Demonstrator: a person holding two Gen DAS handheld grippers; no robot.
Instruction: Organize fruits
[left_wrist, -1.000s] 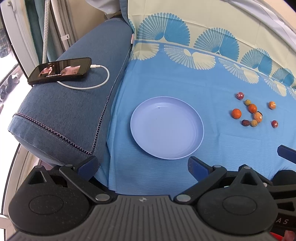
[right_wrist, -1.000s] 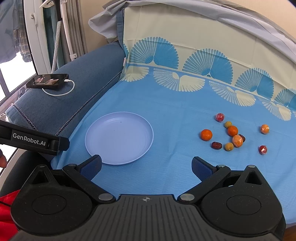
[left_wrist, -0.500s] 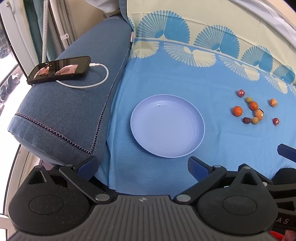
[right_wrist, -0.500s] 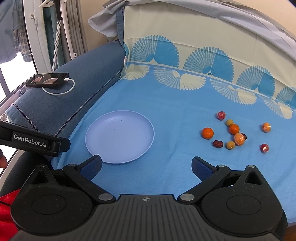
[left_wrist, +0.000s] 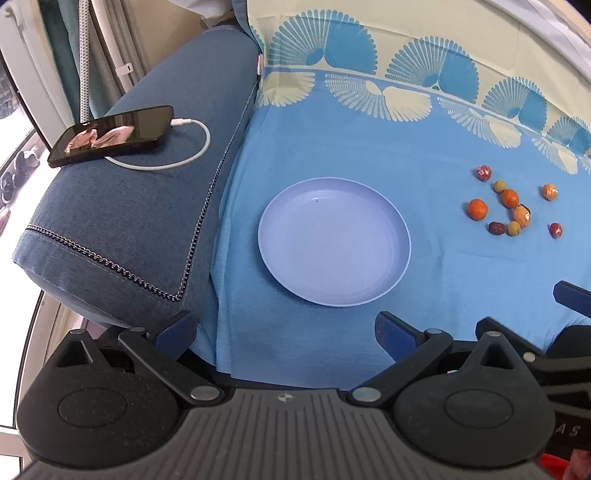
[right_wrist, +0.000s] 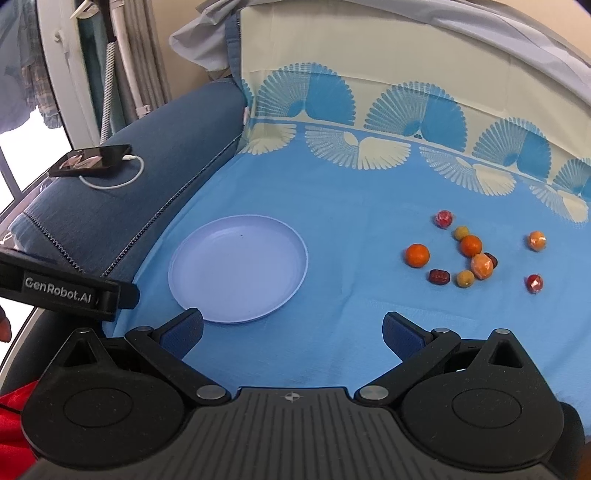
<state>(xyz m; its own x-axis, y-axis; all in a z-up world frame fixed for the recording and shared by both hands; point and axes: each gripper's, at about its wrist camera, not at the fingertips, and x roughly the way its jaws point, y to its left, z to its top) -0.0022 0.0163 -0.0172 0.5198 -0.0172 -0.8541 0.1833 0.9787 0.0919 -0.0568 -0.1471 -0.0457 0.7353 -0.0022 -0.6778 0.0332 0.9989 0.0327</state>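
An empty pale lilac plate (left_wrist: 334, 242) (right_wrist: 238, 267) lies on the blue cloth. To its right sits a loose cluster of several small fruits: an orange one (left_wrist: 478, 209) (right_wrist: 417, 254) nearest the plate, a dark red date (right_wrist: 439, 276), yellow-green berries (right_wrist: 465, 278) and wrapped red pieces (right_wrist: 443, 218). My left gripper (left_wrist: 284, 332) hangs open above the cloth's front edge, short of the plate. My right gripper (right_wrist: 291, 332) is also open and holds nothing, between plate and fruits but nearer the front edge.
A blue sofa armrest (left_wrist: 122, 206) borders the cloth on the left, carrying a phone (left_wrist: 110, 134) with a white charging cable (left_wrist: 177, 162). The fan-patterned backrest cover (right_wrist: 406, 110) rises behind. The left gripper's body (right_wrist: 66, 291) juts in at the right wrist view's left.
Both grippers drifted slightly; the plate and fruits shifted a little in view. Nothing was grasped or released.
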